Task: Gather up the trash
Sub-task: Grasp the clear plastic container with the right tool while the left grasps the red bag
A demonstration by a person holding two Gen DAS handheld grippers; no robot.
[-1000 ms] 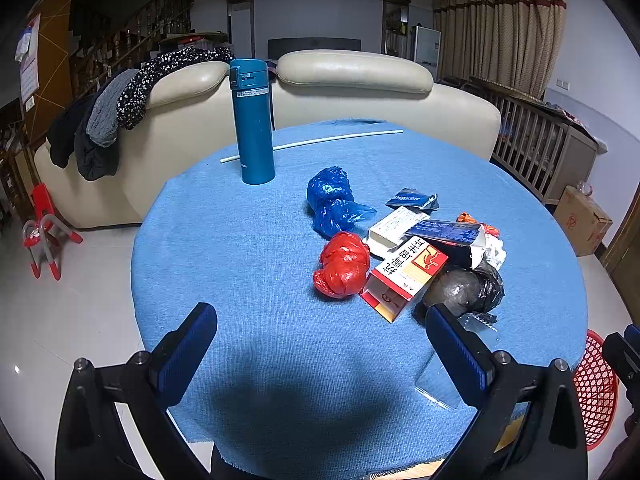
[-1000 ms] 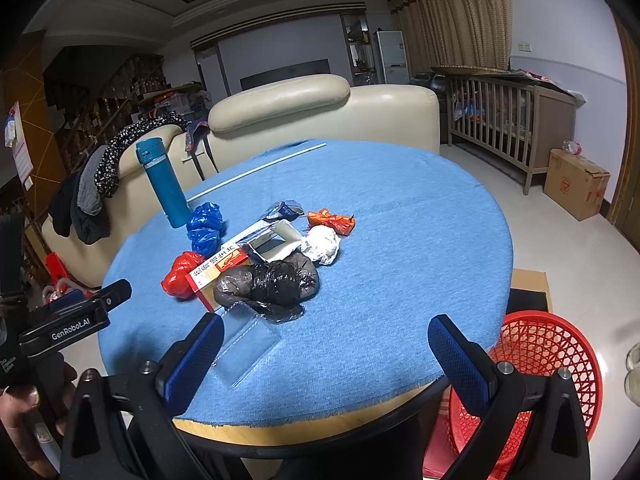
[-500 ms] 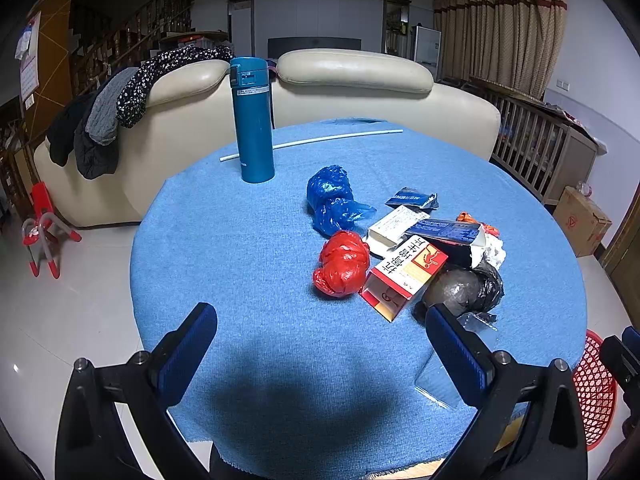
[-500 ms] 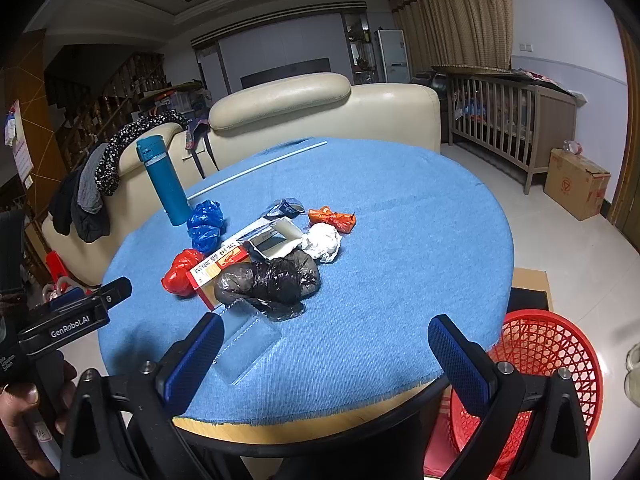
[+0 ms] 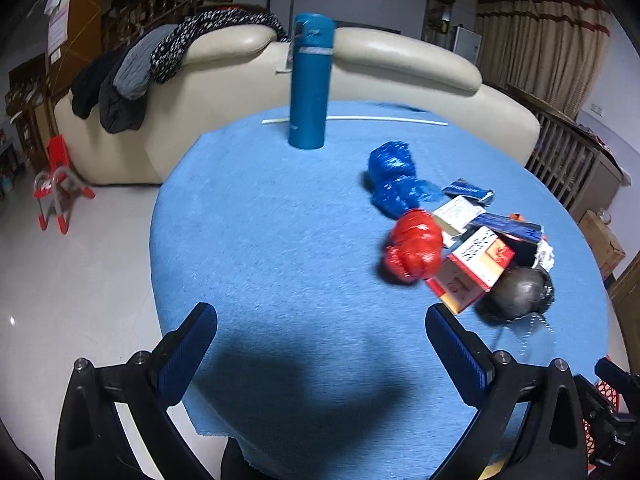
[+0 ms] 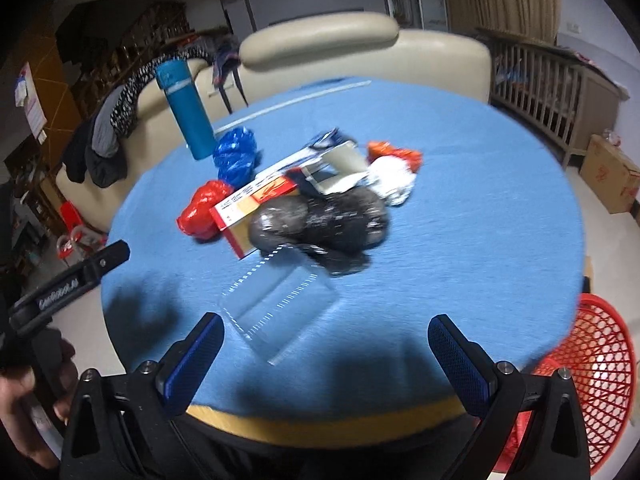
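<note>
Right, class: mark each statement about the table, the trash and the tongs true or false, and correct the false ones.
1. Both tongs, left and right, are open and empty. True.
2. The teal bottle lies on its side. False: it stands upright.
3. The red basket sits on the table. False: it is beside the table, lower down.
4. The red bag touches the red-and-white box. True.

left gripper (image 5: 320, 340) | black frame | blue textured pads (image 5: 188, 354) | silver screws
</note>
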